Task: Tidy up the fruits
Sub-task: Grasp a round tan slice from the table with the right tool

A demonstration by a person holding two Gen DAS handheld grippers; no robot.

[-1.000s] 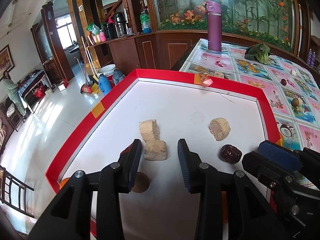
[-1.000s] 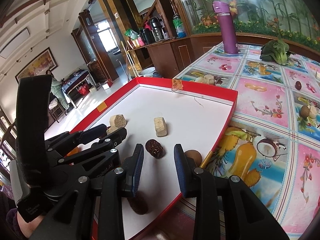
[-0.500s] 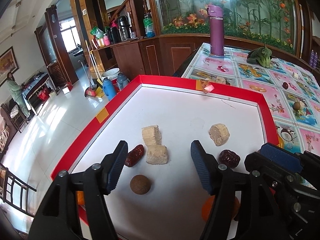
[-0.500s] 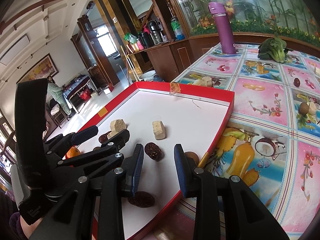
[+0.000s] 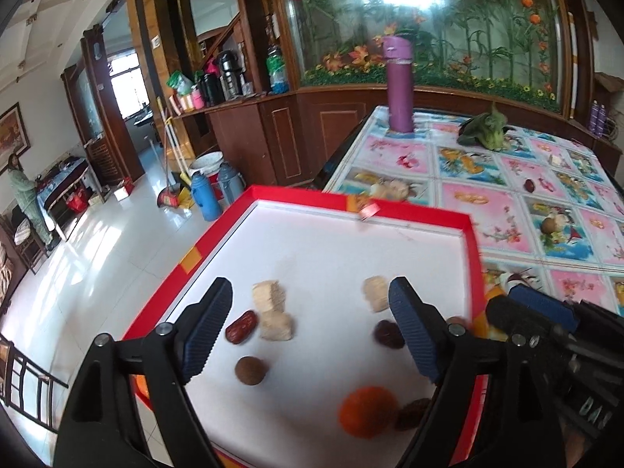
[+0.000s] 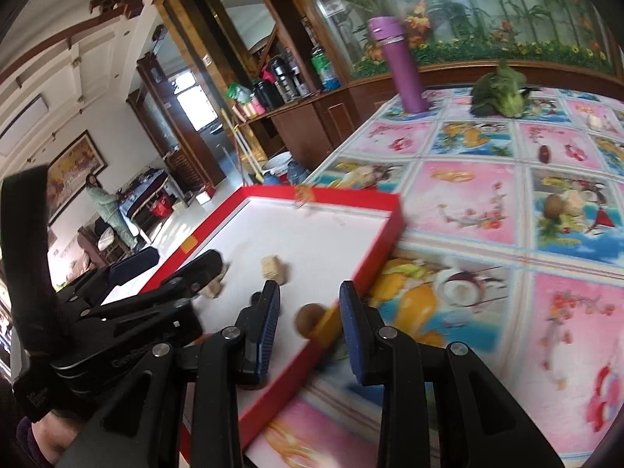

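The left gripper (image 5: 310, 327) hangs above the red-rimmed tray (image 5: 409, 212) with its fingers spread wide and nothing between the pads. The right gripper (image 6: 310, 329) stands with a moderate gap between its fingers and straddles the tray's right wall; it grips nothing.

Tray contents, left wrist view:
- Red date (image 5: 241, 327): 9 o'clock of the tray's middle, touching or just beside the lower tan block (image 5: 277, 326).
- Upper tan block (image 5: 268, 296): directly at 12 o'clock of the lower block, the two in contact.
- Third tan block (image 5: 375, 293): 3 o'clock side, just beside the left gripper's right finger.
- Dark wrinkled date (image 5: 386, 333): at 6 o'clock of the third block, partly behind that finger.
- Brown round fruit (image 5: 250, 369): 7 o'clock of the tray's middle, apart from the others.
- Orange (image 5: 367, 411): 5 o'clock, near the front rim, with a dark date (image 5: 411, 413) touching its 3 o'clock side.

Right wrist view: a second brown round fruit (image 6: 310, 319) lies inside the tray against the right wall, between the right gripper's fingers. This view is motion-blurred.

Beyond the tray, on the patterned tablecloth (image 5: 487, 179), a purple bottle (image 5: 398, 85) stands upright at 12 o'clock, a leafy green vegetable (image 5: 485, 130) lies at 1 o'clock, and one loose date (image 5: 529, 185) lies at 2 o'clock.
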